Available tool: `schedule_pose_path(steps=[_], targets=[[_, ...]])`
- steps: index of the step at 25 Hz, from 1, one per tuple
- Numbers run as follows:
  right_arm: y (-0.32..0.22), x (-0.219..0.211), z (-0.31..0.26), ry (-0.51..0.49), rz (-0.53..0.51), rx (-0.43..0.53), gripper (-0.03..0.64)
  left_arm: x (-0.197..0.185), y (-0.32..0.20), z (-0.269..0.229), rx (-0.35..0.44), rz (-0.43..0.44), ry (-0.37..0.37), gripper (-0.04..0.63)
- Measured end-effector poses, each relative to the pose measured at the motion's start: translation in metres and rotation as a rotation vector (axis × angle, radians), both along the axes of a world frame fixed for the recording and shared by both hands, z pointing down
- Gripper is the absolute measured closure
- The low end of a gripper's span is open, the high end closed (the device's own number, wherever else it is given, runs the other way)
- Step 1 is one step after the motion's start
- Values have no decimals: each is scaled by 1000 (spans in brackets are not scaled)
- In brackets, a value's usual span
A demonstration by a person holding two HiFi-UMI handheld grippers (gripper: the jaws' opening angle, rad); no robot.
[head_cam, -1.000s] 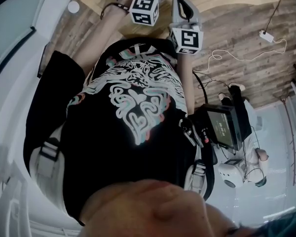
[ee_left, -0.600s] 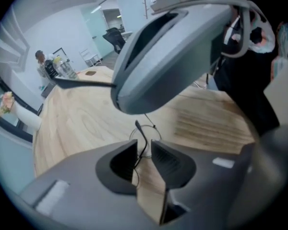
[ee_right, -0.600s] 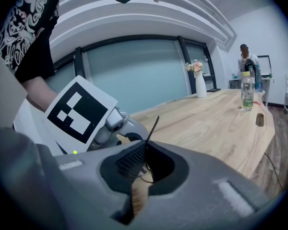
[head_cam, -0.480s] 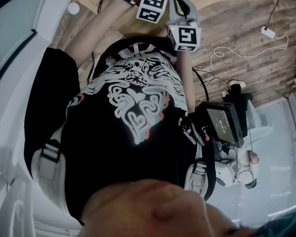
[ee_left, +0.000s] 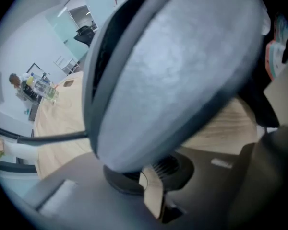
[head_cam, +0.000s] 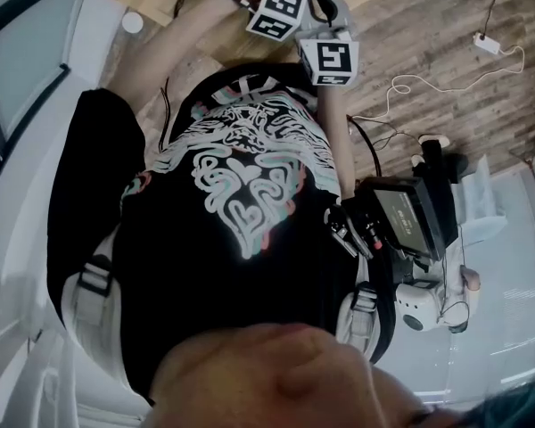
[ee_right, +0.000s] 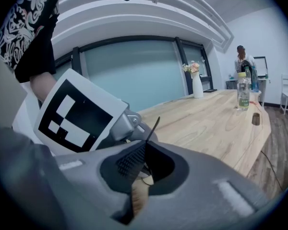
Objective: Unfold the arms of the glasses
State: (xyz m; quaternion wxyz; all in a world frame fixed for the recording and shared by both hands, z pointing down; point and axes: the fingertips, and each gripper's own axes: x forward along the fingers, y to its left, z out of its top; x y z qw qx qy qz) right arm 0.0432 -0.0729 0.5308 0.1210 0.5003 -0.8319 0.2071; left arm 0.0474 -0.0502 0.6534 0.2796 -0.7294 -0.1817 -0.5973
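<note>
No glasses show in any view. In the head view I look down my own black printed shirt (head_cam: 241,194); both marker cubes are held close together above it, the left cube (head_cam: 283,7) just above the right cube (head_cam: 330,61). In the left gripper view a big grey rounded body (ee_left: 173,66), very near the lens, hides almost everything; my left gripper (ee_left: 153,195) looks shut with nothing in it. In the right gripper view my right gripper (ee_right: 143,164) is shut, its ribbed pads together and empty, with the left gripper's marker cube (ee_right: 77,114) right beside it.
A long light wooden table (ee_right: 216,119) carries a bottle (ee_right: 243,92) and a white vase of flowers (ee_right: 197,83); a person (ee_right: 241,56) stands beyond its far end. Below me lie plank flooring (head_cam: 446,87), a white cable with its adapter (head_cam: 487,45) and a black device (head_cam: 410,221) at my hip.
Both marker cubes have risen a little in the head view and drawn closer together. Neither gripper has taken hold of anything.
</note>
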Motion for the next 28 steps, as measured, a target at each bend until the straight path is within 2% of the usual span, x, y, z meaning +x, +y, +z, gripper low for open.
schedule_pose_path(steps=[5, 8, 16, 20, 28], targets=[[2, 11, -1, 11, 25, 4, 614, 2, -3, -2, -17, -35, 29, 588], [4, 22, 2, 5, 52, -3, 614, 2, -3, -3, -43, -88, 68, 588], [8, 27, 8, 8, 53, -8, 614, -1, -3, -20, -97, -254, 201, 589], [7, 25, 9, 11, 51, -17, 614, 0, -4, -33, -159, -344, 275, 589], [1, 30, 21, 38, 70, -28, 614, -2, -24, -51, -154, -508, 457, 591]])
